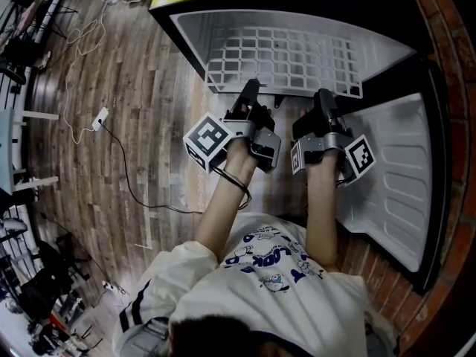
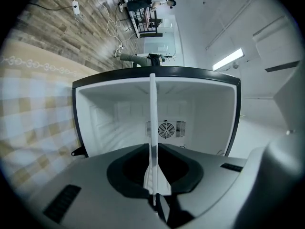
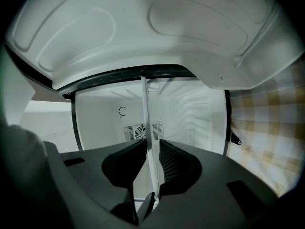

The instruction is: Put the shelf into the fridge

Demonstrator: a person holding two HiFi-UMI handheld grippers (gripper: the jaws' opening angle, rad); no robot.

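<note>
A white wire shelf (image 1: 286, 62) lies flat, partly inside the open black fridge (image 1: 223, 28). Its near edge sticks out toward me. My left gripper (image 1: 249, 95) is shut on that near edge at the left. My right gripper (image 1: 323, 103) is shut on it at the right. In the left gripper view the shelf (image 2: 153, 128) shows edge-on as a thin white line between the jaws of my left gripper (image 2: 153, 147), running into the white fridge interior (image 2: 114, 118). The right gripper view shows the same shelf edge (image 3: 147, 128) clamped by my right gripper (image 3: 151, 149).
The fridge door (image 1: 398, 177) stands open at the right, its white inner lining facing me, next to a brick wall (image 1: 454, 65). A fan grille (image 2: 166, 129) sits on the fridge's back wall. A black cable (image 1: 126, 177) and power strip (image 1: 99, 117) lie on the wooden floor at the left.
</note>
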